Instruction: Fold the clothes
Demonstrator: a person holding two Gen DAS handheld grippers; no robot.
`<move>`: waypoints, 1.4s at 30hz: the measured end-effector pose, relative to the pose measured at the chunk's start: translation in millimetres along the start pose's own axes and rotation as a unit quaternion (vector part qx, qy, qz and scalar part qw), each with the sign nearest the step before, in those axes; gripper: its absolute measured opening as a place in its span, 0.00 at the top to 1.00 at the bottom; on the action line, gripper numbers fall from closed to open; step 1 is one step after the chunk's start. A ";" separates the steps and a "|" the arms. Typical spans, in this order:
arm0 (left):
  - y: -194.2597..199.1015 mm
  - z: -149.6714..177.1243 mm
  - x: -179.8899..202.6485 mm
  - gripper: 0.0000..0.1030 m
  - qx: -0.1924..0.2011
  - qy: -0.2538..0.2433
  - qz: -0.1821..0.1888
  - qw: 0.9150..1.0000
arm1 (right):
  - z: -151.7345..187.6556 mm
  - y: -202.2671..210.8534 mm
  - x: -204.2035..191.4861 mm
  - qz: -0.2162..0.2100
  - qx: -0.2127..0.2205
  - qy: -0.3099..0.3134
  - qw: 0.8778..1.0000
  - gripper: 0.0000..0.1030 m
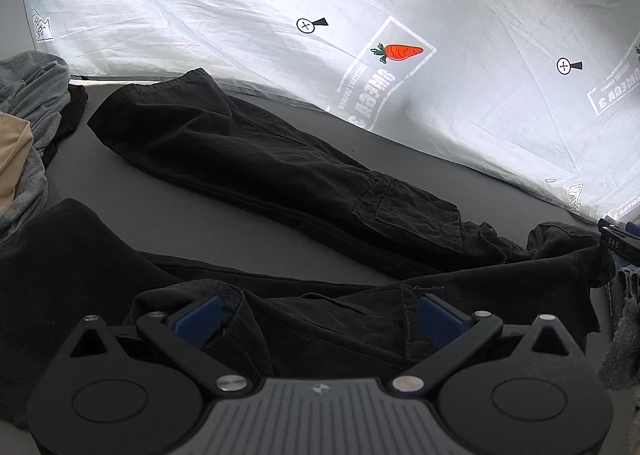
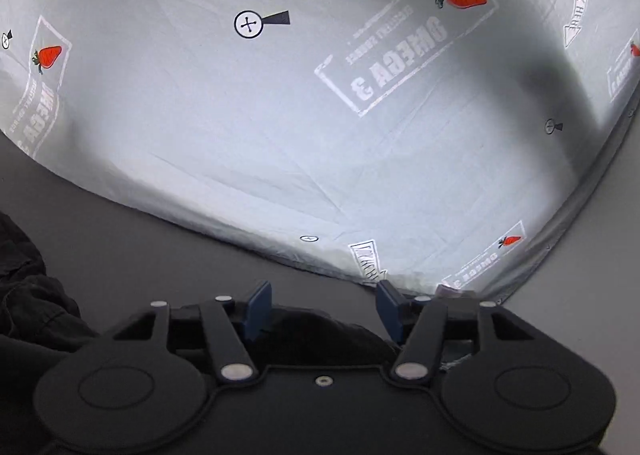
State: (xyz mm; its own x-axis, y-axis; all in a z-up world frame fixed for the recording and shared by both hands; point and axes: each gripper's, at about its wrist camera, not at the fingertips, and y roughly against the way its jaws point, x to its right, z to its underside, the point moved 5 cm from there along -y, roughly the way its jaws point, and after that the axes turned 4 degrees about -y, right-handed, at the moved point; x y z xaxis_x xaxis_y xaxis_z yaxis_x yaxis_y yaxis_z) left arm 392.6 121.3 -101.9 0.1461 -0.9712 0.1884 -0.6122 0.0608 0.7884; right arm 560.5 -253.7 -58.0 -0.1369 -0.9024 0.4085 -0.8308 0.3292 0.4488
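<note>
Lying across the dark grey table (image 1: 224,223), the black cargo trousers (image 1: 280,159) run their long axis from the far left, near the table's back edge, toward the near right. One leg stretches flat along that line; the other doubles back under the left gripper (image 1: 320,319), whose fingers stand spread, the cloth between them but not pinched. The left hand is judged the nearer to the fabric. A grey garment heap (image 1: 36,103) sits at the left edge. The right wrist view adds what the left cannot: the right gripper (image 2: 324,311), spread and empty, faces the printed backdrop sheet (image 2: 280,115), with trousers only at the left margin.
</note>
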 end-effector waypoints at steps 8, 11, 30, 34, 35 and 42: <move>-6.1 4.2 14.7 0.00 -0.014 -0.042 -0.016 0.999 | 115.8 71.4 15.3 -0.078 -0.111 -0.144 0.980 0.32; -7.8 5.4 26.4 0.00 -0.022 -0.056 -0.001 0.998 | 164.3 89.9 19.1 -0.076 -0.157 -0.145 0.974 0.32; 20.6 18.2 40.5 0.00 -0.016 -0.033 0.013 0.999 | 214.4 22.7 65.1 -0.120 -0.189 -0.268 0.937 0.70; 28.0 16.9 36.9 0.00 -0.008 -0.031 0.002 0.999 | 200.7 54.9 77.0 -0.087 -0.141 -0.259 0.952 0.78; 31.8 17.9 33.7 0.00 -0.005 -0.031 -0.004 0.999 | 196.0 66.9 84.2 -0.062 -0.132 -0.251 0.957 0.79; 49.1 34.6 -10.0 0.00 0.000 -0.008 -0.050 0.999 | 222.2 100.1 157.0 0.081 -0.172 -0.243 0.951 0.79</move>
State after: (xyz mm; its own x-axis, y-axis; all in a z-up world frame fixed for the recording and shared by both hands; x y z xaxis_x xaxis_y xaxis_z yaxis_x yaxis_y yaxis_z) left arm 334.1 126.0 -85.4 0.1933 -0.9761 0.0989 -0.5951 -0.0366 0.8028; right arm 336.0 -424.2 -125.6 -0.5512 -0.8263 0.1158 -0.5634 0.4710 0.6787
